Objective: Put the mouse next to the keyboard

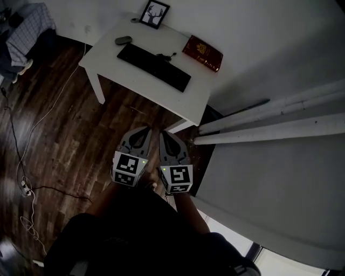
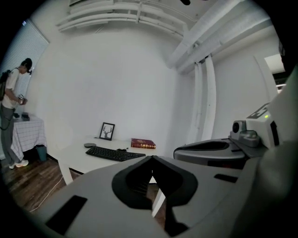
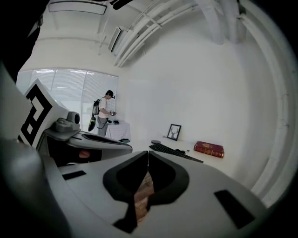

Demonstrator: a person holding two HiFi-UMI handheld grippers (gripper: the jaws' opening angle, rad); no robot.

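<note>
Table (image 1: 141, 82) white on dark plank floor (image 1: 70, 140), keyboard (image 1: 154, 67) and mouse (image 1: 123, 40) atop; left hand-held gripper (image 1: 145, 130) and right hand-held gripper (image 1: 164, 133) closed.

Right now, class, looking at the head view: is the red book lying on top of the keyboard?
No, the red book lies on the table, apart from the keyboard.

Left tongs (image 1: 141, 136) and right tongs (image 1: 168, 138) hang side by side, nearly touching, both closed and empty.

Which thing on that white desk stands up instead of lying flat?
The framed deer picture at the back stands upright; the mouse, keyboard and red book all lie flat.
</note>
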